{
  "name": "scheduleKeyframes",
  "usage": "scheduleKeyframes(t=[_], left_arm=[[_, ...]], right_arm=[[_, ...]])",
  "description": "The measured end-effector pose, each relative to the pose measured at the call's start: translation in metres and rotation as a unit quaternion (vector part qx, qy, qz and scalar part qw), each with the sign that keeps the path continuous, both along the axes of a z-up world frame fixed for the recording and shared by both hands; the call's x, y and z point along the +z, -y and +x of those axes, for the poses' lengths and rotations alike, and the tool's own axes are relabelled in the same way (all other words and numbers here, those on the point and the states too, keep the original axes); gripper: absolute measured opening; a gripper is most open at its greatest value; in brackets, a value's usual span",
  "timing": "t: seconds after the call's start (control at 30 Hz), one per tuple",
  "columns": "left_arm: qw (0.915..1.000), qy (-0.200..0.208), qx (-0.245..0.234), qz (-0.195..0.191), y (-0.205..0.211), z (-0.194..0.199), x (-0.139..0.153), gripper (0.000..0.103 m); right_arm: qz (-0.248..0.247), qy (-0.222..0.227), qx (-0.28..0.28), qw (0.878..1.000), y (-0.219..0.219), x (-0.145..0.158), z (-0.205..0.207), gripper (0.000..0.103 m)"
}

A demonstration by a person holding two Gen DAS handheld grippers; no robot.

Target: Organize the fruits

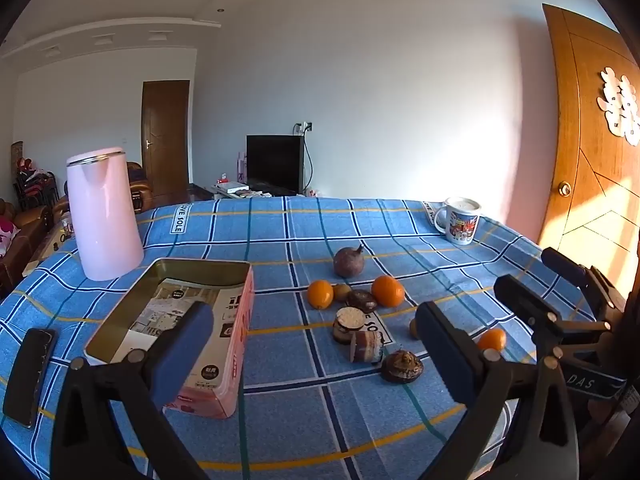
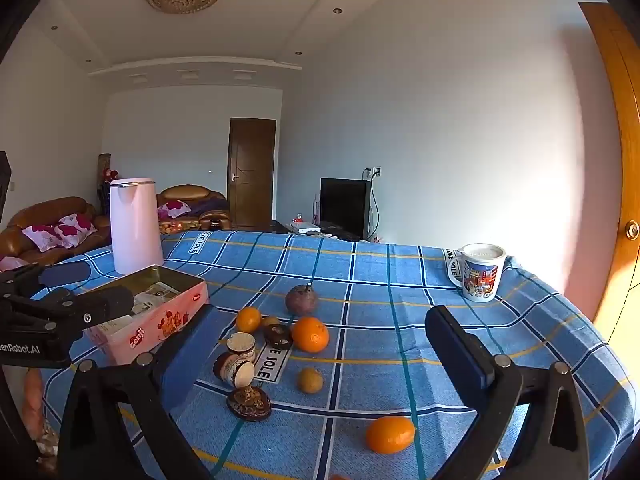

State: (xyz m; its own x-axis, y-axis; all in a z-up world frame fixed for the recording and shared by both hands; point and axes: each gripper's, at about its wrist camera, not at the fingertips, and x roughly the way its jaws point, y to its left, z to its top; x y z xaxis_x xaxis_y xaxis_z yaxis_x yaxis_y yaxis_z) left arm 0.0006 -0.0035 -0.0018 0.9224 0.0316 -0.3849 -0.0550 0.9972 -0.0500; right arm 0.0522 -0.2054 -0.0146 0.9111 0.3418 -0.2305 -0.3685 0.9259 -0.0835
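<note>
Fruit lies loose on the table point(image 2: 520, 336), none in the pink tin point(image 1: 236, 344) yet, so I judge this the very start: approach before a first pick. Left gripper point(image 1: 316, 340) hovers over the near edge with jaws wide open, nothing between them, tin just behind its left finger. Right gripper point(image 2: 320, 356) hovers too, jaws wide apart and empty.

Nearest fruit to the right gripper is the small orange point(image 2: 390, 434), alone at the near edge. A brownish small fruit point(image 2: 310, 380) sits a bit farther in. The cluster beyond holds a large orange point(image 2: 310, 334), a second orange point(image 2: 248, 319) and a dark purple round fruit point(image 2: 302, 300), apart from each other. Mixed in are little ceramic jars point(image 2: 242, 346) and a dark lid point(image 2: 249, 403), not fruit.

Tin is open, with a printed sheet inside. Pink kettle point(image 1: 102, 216) stands behind it, mug point(image 2: 480, 272) at the far right corner, phone point(image 1: 30, 372) at the left edge.

Next move probably: lower the right gripper over the small orange, straddle it, close gently since it can roll, then carry it left to the tin, clear of the jars.
</note>
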Motion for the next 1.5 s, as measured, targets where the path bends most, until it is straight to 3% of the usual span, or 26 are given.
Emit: scheduleKeyframes(t=[0.17,1.5], left_arm=[[0.9999,0.002,-0.005,-0.013,-0.0021,-0.0039,-0.0024,0.103],[0.9999,-0.005,-0.006,-0.01,-0.0019,-0.0012,-0.0087,0.103]], right_arm=[[-0.002,0.001,-0.001,1.0,0.0012,-0.0022,-0.0001,0.102],[-0.001,-0.013,-0.002,1.0,-0.0011,-0.01,-0.0009,0.102]])
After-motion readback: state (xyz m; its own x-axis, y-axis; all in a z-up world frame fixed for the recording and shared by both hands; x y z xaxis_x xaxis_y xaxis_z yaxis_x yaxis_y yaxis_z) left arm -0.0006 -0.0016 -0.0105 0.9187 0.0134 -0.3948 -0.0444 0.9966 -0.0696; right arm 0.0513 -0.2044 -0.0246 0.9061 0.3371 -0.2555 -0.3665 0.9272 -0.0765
